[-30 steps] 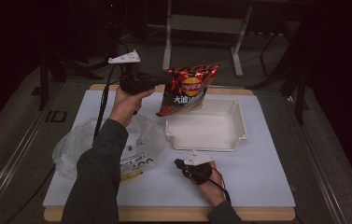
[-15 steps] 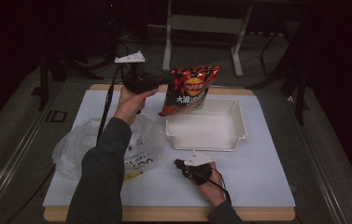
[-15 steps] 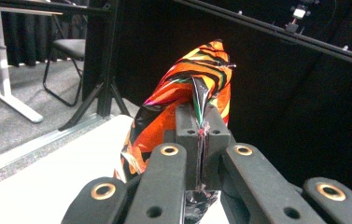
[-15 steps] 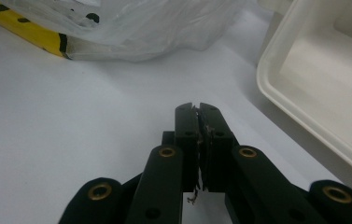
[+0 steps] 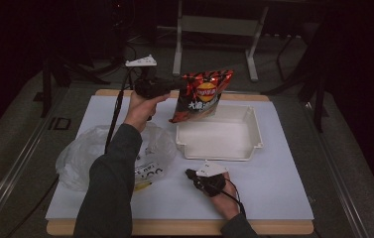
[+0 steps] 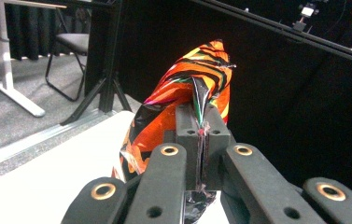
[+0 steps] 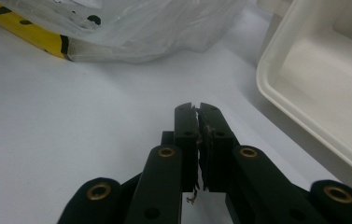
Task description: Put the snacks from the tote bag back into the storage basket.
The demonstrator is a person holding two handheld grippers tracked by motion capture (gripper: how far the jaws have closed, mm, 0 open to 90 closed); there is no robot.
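Flanking the held chip bag (image 5: 202, 95): white tray (image 5: 254, 144), clear plastic bag (image 5: 83, 156).

Clear plastic bag (image 5: 83, 158) on white sheet (image 5: 274, 183), yellow packet (image 7: 29, 35) inside; desk frame (image 5: 214, 25) and chair (image 6: 73, 44) behind table.
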